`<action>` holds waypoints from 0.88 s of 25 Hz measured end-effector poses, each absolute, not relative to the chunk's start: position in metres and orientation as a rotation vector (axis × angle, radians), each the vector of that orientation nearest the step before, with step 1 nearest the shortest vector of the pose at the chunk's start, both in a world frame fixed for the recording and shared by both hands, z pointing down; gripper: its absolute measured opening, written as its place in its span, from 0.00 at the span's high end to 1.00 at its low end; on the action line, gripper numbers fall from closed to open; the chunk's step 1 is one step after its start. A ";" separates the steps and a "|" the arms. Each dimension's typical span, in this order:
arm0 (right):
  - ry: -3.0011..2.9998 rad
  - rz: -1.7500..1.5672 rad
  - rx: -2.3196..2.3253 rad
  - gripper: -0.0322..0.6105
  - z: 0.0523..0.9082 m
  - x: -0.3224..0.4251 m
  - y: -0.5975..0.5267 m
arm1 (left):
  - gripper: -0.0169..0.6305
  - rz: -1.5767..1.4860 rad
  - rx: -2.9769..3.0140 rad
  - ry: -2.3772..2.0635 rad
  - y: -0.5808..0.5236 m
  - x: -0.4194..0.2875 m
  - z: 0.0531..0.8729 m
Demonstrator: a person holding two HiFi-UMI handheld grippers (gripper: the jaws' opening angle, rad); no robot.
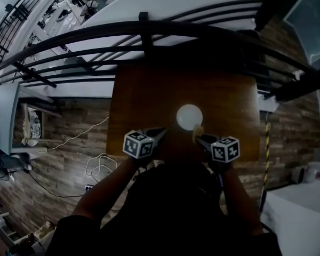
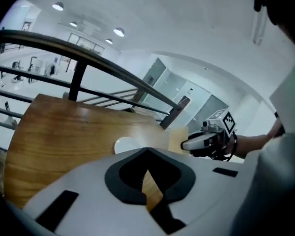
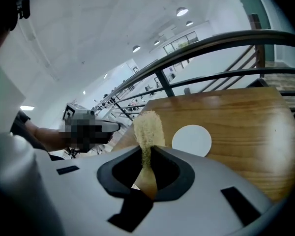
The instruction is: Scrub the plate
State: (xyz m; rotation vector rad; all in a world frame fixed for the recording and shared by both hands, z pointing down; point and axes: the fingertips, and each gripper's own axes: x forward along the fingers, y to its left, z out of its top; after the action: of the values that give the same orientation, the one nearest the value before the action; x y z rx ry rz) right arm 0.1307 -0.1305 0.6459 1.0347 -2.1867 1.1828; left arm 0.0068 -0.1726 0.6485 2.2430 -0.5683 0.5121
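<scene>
The left gripper (image 2: 148,173) and the right gripper (image 3: 146,161) each have a pale grey shell, with a black collar ringing the jaws and 2 black rectangular slots flanking it. At each gripper's rear sits a white cube (image 1: 138,144) printed with black square markers. A black cord (image 2: 229,149) loops behind the right gripper's cube.
</scene>
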 end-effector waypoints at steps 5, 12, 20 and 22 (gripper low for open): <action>-2.227 1.137 1.046 0.86 0.625 0.109 -0.098 | 0.96 0.357 2.354 -0.540 -0.131 -0.010 0.590; -2.294 0.953 0.951 0.86 0.591 0.146 -0.044 | 0.96 0.225 2.382 -0.456 -0.057 0.034 0.552; -2.336 0.905 0.811 0.86 0.591 0.211 0.047 | 0.96 0.283 2.398 -0.571 0.045 0.128 0.563; -2.348 0.910 0.797 0.86 0.593 0.227 0.079 | 0.96 0.282 2.405 -0.586 0.080 0.151 0.564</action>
State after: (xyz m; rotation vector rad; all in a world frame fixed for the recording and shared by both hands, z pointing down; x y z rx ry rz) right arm 0.2274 0.0793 0.5931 0.7974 -2.3475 0.9096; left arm 0.1509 0.0797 0.5640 2.4054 -0.5862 0.2816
